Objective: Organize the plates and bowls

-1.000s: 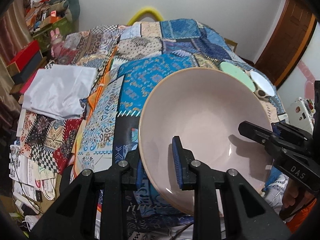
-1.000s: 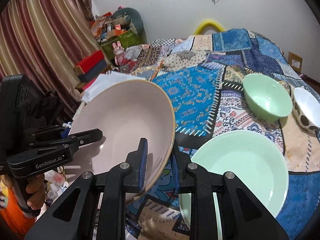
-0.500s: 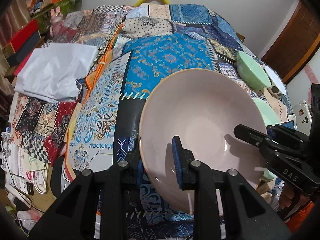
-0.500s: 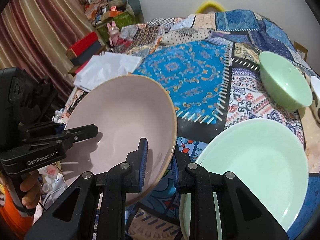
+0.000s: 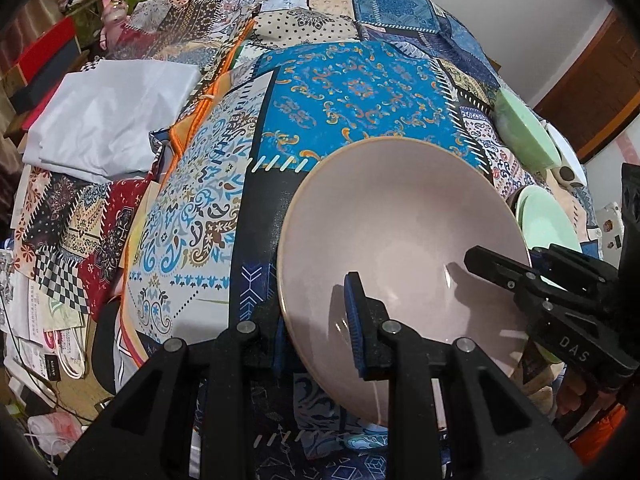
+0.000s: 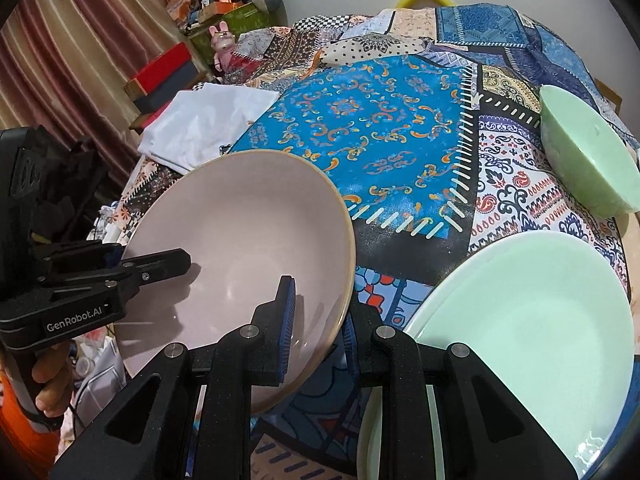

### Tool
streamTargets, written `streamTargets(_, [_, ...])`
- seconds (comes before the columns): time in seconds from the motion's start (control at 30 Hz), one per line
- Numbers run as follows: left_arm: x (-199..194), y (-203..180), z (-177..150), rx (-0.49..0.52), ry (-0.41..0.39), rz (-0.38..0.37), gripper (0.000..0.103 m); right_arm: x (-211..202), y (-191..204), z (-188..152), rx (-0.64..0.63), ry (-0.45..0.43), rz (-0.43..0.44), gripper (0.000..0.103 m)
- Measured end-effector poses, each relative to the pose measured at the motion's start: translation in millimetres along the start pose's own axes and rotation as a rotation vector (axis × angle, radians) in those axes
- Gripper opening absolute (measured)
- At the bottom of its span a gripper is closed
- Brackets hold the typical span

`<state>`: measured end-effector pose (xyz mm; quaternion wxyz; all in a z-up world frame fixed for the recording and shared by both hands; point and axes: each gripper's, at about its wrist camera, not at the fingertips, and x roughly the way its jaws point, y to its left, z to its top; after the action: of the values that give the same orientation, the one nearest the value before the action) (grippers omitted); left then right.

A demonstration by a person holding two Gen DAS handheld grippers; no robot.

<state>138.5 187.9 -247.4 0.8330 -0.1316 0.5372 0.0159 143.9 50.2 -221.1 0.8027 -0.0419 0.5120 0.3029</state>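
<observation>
A large pink bowl (image 5: 404,232) is held by both grippers just above the patchwork bedspread. My left gripper (image 5: 316,320) is shut on its near left rim. My right gripper (image 6: 318,320) is shut on its right rim; it also shows in the left wrist view (image 5: 496,268). The bowl fills the left of the right wrist view (image 6: 240,236), where the left gripper (image 6: 176,260) reaches in. A green plate (image 6: 532,320) lies right of the bowl. A green bowl (image 6: 588,152) sits farther back right, with a white spotted bowl (image 5: 568,160) beside it.
The patchwork bedspread (image 5: 352,88) covers the surface. A folded white cloth (image 5: 108,116) lies at the left. Boxes and a pink rabbit toy (image 6: 222,44) stand by the curtain. Papers and clutter lie on the floor at the lower left (image 5: 44,320).
Both grippers have carried the pink bowl lower and tilted it flatter toward the bedspread. The cameras now look more steeply down; the green plate looms larger in the right wrist view.
</observation>
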Motion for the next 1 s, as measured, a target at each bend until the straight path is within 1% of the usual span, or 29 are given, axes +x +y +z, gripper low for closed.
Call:
streamTargets(0.17, [-0.3, -0.2, -0.4, -0.001, 0.006, 0.004, 0.025, -4.5, -0.8, 0.6, 0.0, -0.008, -0.011, 0.023])
streamTargets(0.27, [-6.3, -1.3, -0.6, 0.0, -0.007, 0.019, 0.025, -13.2, -3.3, 0.5, 0.006, -0.028, -0.009, 0.023])
streamTargets(0.43, [-27.8, -1.0, 1.2, -0.009, -0.061, 0.028, 0.025, -35.1, -4.2, 1.0, -0.002, -0.086, 0.003, 0.023])
streamTargets(0.5, [-38.8, -3.1, 2.3, -0.008, -0.089, 0.031, 0.025, -48.4, -5.2, 0.2, -0.016, -0.116, -0.001, 0.025])
streamTargets(0.6, [-54.1, -10.9, 3.1, 0.005, -0.126, 0.04, 0.025, -63.6, -10.3, -3.0, -0.026, -0.151, -0.034, 0.026])
streamTargets(0.7, [-67.0, -24.9, 3.5, 0.036, -0.16, 0.062, 0.025, -78.2, -22.6, -6.6, -0.009, -0.177, -0.041, 0.026])
streamTargets(0.9, [-81.2, -57.4, 8.2, 0.082, -0.196, 0.064, 0.025, -109.6, -46.4, -12.0, 0.022, -0.245, -0.065, 0.027])
streamTargets(1.0, [-82.4, -75.0, 12.9, 0.1, -0.2, 0.059, 0.025, -124.0, -59.4, -15.4, 0.037, -0.28, -0.078, 0.033])
